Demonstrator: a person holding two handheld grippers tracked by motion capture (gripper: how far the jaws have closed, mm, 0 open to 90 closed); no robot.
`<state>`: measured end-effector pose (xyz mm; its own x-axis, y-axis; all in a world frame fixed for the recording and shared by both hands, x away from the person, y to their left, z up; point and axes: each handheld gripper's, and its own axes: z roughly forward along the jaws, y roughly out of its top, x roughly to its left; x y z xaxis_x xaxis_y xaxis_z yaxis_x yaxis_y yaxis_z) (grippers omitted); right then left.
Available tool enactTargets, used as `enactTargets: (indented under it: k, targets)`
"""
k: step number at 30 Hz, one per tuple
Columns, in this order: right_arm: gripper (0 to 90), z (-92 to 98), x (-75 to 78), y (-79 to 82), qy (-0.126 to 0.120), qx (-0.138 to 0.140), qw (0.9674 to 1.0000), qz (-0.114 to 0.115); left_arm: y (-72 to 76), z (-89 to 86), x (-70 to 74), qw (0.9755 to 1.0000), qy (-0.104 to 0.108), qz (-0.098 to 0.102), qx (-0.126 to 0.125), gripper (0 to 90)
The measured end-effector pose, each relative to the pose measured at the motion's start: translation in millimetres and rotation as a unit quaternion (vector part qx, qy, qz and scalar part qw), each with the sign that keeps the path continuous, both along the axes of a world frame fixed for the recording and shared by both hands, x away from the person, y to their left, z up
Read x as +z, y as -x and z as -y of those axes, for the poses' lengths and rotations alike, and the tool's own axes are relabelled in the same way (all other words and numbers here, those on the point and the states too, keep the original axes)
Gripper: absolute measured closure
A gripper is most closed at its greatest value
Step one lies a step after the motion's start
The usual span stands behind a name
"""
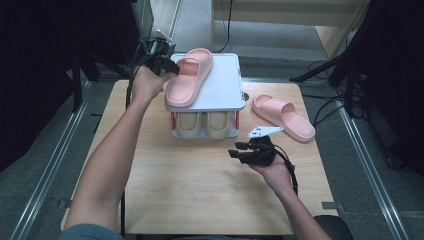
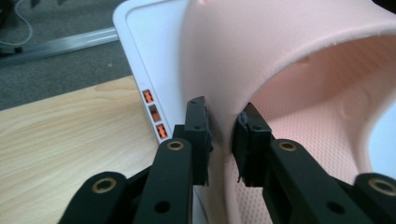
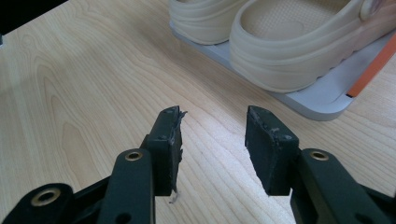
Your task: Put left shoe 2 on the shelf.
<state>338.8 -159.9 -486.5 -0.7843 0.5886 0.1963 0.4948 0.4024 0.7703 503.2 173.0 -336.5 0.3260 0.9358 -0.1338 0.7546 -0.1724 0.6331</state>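
Note:
A pink slipper lies on the top of a white two-level shelf, its toe pointing away from me. My left gripper reaches it from the left. In the left gripper view the jaws stand on either side of the edge of the slipper's strap, and both pads touch it. A second pink slipper lies on the table to the right of the shelf. My right gripper hovers over the table in front of the shelf, open with nothing between its jaws.
A pair of beige slippers sits on the shelf's lower level, close ahead in the right gripper view. The wooden table has bare room in front and to the left. Dark stands and cables surround the table.

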Motion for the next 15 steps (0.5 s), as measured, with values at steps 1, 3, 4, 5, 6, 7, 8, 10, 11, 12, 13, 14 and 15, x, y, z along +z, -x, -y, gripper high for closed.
enactTargets:
  k: [1,3,4,5,6,7,8,10,11,12,13,14,15]
  targets:
    - [56.6,0.2,0.0,-0.2,0.0,0.0,1.0,0.0,1.1,-0.1,0.2,1.0,0.002,-0.002,-0.003,75.5]
    - [56.6,0.3,0.1,-0.4,0.001,-0.001,1.0,0.0,2.7,0.0,0.6,0.9999,0.001,-0.003,-0.01,74.6]
    - [56.6,0.3,0.2,-0.5,0.001,-0.001,1.0,0.0,3.2,0.0,0.9,0.9999,0.0,-0.002,-0.013,73.8]
    - [56.6,0.4,0.3,-0.5,0.001,-0.001,1.0,0.0,3.8,0.0,1.2,0.9998,0.0,-0.003,-0.017,72.9]
    - [56.6,0.5,0.4,-0.6,0.001,-0.002,1.0,0.001,4.7,0.2,1.2,0.9998,0.003,-0.003,-0.021,70.7]
    - [56.6,0.6,0.5,-0.6,0.0,-0.002,1.0,0.001,6.0,0.3,1.1,0.9998,0.002,0.0,-0.022,70.1]
    - [56.6,0.8,0.6,-0.8,0.0,-0.002,1.0,0.001,7.1,-0.5,0.8,0.9996,0.006,0.001,-0.026,69.2]
    - [56.6,1.5,0.9,-1.0,-0.001,-0.002,1.0,0.002,8.3,-3.3,0.7,0.9995,0.013,-0.001,-0.03,65.1]
    - [56.6,2.0,1.3,-1.0,-0.001,-0.003,1.0,0.002,9.5,-5.4,0.9,0.9994,0.015,0.0,-0.031,62.9]
    - [56.6,2.6,1.7,-0.9,-0.002,-0.004,1.0,0.003,11.2,-8.0,1.4,0.9992,0.02,0.002,-0.033,61.0]
    - [56.7,3.3,2.2,-1.0,-0.005,-0.003,1.0,0.004,13.3,-11.1,2.0,0.999,0.025,0.003,-0.036,58.9]
    - [57.3,4.0,2.8,-1.0,-0.007,-0.004,1.0,0.006,15.9,-14.1,2.4,0.9989,0.028,0.006,-0.038,57.4]
    - [57.6,4.7,3.4,-1.0,-0.007,-0.003,0.9999,0.01,18.9,-17.0,3.0,0.9988,0.029,0.008,-0.039,56.2]
